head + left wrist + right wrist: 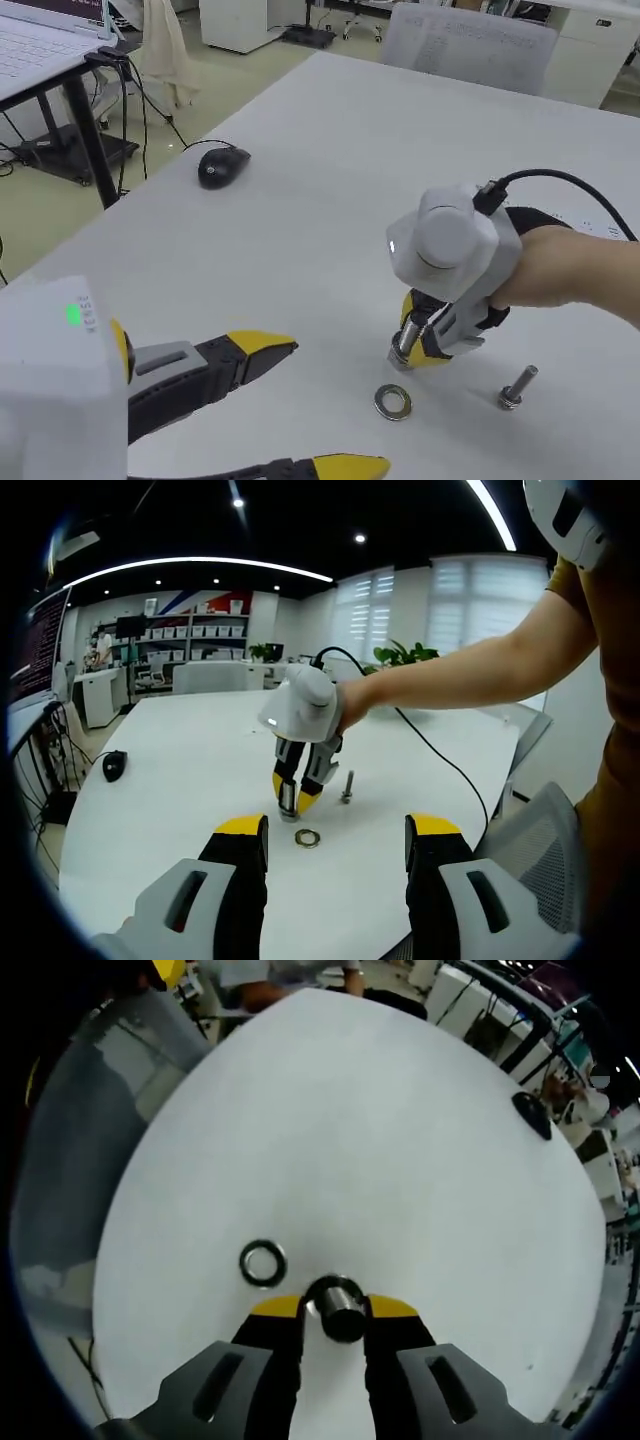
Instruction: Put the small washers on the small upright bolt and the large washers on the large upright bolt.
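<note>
A large upright bolt (402, 344) stands on the white table (330, 200), and my right gripper (412, 350) points down with its jaws closed on both sides of it. From above, the right gripper view has the bolt's top (338, 1310) pinched between the yellow fingertips. A loose washer (392, 402) lies flat just in front of that bolt; it is the washer (263, 1262) to the left in the right gripper view. The small bolt (516, 387) stands to the right. My left gripper (335, 405) hovers open at the lower left, aimed at the washer (307, 837).
A black mouse (222, 165) lies far left on the table. A laptop (40, 40) sits on a side desk at top left, with cables hanging beside it. A chair (470, 45) stands at the far edge. The person's arm (575, 275) comes in from the right.
</note>
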